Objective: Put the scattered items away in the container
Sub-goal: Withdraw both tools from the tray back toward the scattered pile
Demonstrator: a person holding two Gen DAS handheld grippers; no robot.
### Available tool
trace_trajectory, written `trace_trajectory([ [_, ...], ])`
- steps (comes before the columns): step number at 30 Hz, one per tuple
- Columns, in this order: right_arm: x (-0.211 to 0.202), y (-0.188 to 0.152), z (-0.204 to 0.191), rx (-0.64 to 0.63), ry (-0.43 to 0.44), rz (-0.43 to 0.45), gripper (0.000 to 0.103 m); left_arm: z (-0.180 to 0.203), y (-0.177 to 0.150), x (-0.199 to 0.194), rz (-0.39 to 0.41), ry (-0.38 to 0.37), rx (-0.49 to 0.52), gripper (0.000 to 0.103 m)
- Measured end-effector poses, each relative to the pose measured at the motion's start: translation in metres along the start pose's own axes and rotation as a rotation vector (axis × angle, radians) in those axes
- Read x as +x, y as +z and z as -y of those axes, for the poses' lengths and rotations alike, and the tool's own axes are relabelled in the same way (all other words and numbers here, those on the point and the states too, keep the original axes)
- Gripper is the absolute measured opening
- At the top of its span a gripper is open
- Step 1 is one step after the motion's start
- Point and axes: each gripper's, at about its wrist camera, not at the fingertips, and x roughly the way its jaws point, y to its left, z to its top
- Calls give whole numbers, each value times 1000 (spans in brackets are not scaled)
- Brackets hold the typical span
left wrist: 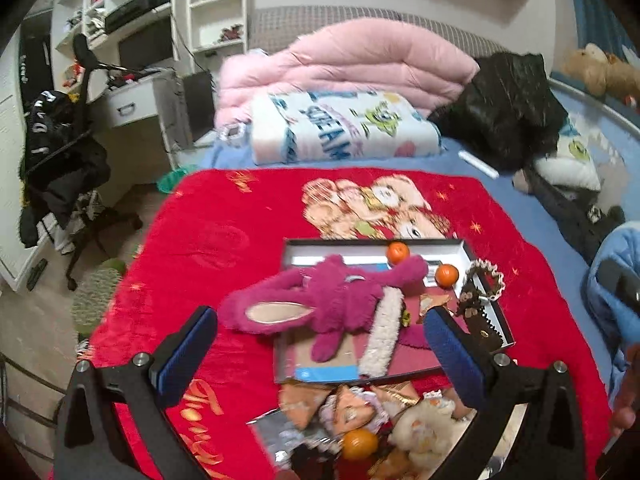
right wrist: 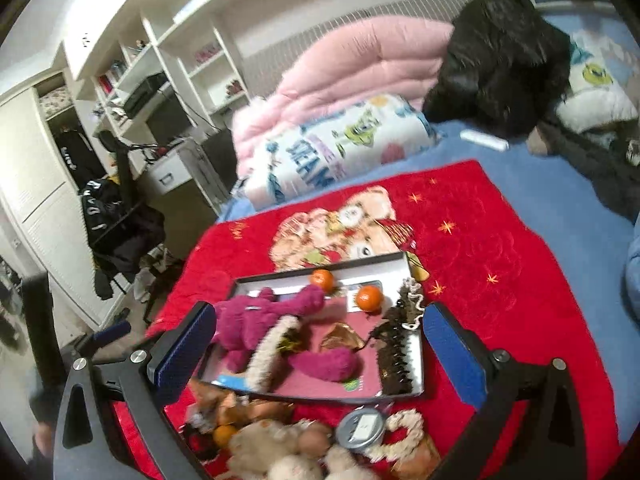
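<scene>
A shallow grey box (left wrist: 472, 258) (right wrist: 416, 376) lies on the red blanket. In it are a magenta plush toy (left wrist: 340, 296) (right wrist: 256, 320), two oranges (left wrist: 398, 252) (left wrist: 447, 275), a white fuzzy band (left wrist: 386, 336) (right wrist: 268, 348) and a dark lace-trimmed piece (right wrist: 394, 356). In front of the box lie loose items: an orange (left wrist: 359, 444) (right wrist: 224, 434), cream plush toys (right wrist: 288, 452), a round grey tin (right wrist: 360, 426) and a doll-like toy (left wrist: 352, 408). My left gripper (left wrist: 320, 352) is open and empty above the box's near edge. My right gripper (right wrist: 320, 354) is open and empty above the box.
The red blanket (left wrist: 240, 232) covers a blue bed. Behind it are a pink duvet (left wrist: 344, 64), a printed pillow (left wrist: 340, 128) and a black coat (left wrist: 504, 108). A desk chair with black clothes (left wrist: 64, 152) stands on the floor at left.
</scene>
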Motion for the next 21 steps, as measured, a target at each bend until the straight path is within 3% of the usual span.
trace_trajectory([
  [4, -27, -3, -23, -49, 12, 23, 103, -20, -7, -37, 43, 13, 5, 103],
  [8, -52, -6, -45, -99, 22, 82, 103, -40, -41, -58, 39, 32, 0, 103],
  [13, -69, -30, -58, -105, 71, 136, 103, -58, -87, -48, -8, -2, -43, 103],
  [16, -69, -53, -64, -152, 85, 134, 103, -55, -92, -41, -15, -24, -57, 103],
  [21, -55, -64, -74, -180, 101, 89, 103, -47, -93, -26, -36, -6, -31, 103],
])
